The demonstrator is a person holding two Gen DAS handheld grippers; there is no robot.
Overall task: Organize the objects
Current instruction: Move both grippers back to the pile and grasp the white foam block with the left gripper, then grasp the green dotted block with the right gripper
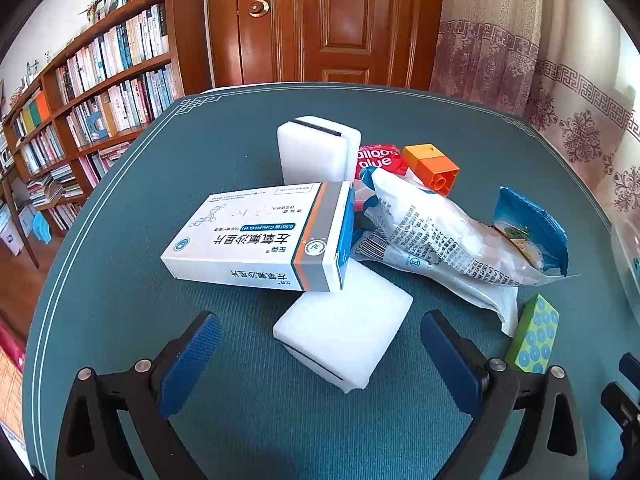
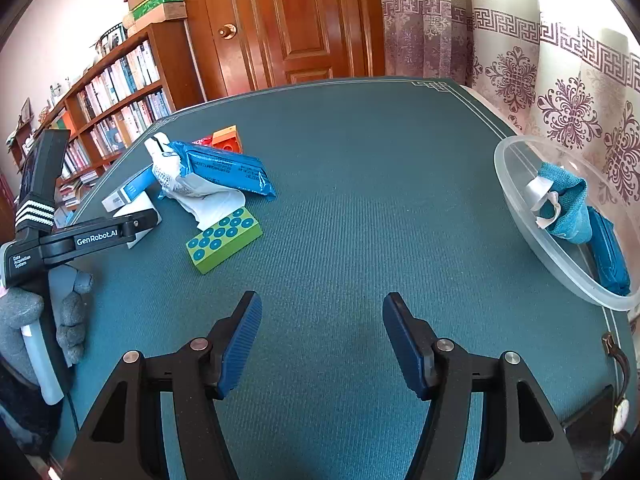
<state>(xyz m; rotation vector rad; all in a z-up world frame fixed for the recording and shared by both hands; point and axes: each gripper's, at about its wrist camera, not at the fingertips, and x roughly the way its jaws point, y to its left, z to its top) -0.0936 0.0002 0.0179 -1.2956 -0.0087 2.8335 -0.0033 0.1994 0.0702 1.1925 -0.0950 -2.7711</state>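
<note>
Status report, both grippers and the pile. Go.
Left gripper open, straddling the near white foam block. Right gripper open, empty, over bare mat. Medicine box rests on that block. Clear bowl at right holds teal cloth.

Left gripper [image 1: 320, 354], right gripper [image 2: 322, 334]: jaws apart.

Teal surface [image 2: 360, 168] with white border lines. Behind: panelled wooden door [image 1: 320, 20], packed bookshelf [image 1: 100, 92] at left, patterned curtain [image 2: 540, 80] at right, daylit.
</note>
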